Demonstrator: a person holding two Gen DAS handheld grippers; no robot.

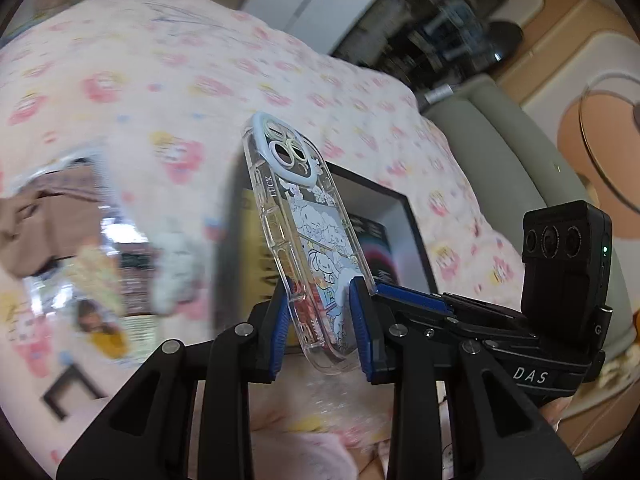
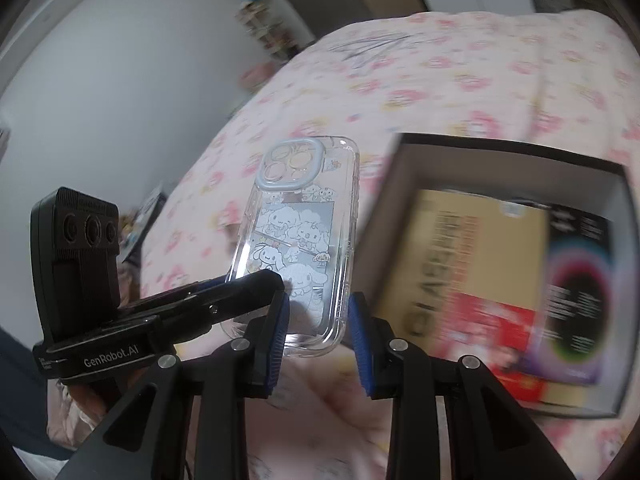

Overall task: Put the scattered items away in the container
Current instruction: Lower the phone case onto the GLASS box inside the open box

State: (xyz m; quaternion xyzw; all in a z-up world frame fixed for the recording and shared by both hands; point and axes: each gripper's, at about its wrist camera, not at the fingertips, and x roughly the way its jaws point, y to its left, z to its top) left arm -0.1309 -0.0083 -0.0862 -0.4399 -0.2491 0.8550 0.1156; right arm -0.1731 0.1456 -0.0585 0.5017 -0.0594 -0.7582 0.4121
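We see the left gripper (image 1: 320, 320) clamped on the lower end of a clear phone case (image 1: 304, 240) printed with cartoon dogs, one blue pad on each side of it. The right gripper (image 2: 318, 320) has its pads partly apart. The case's lower end lies across the gap, and we cannot tell whether the pads press on it. The case is held up above a pink flowered bedcover (image 2: 440, 80), camera cutout at the far end. Just right of it lies an open black box (image 2: 500, 152), with a tan printed package (image 2: 480, 260) and a dark one inside.
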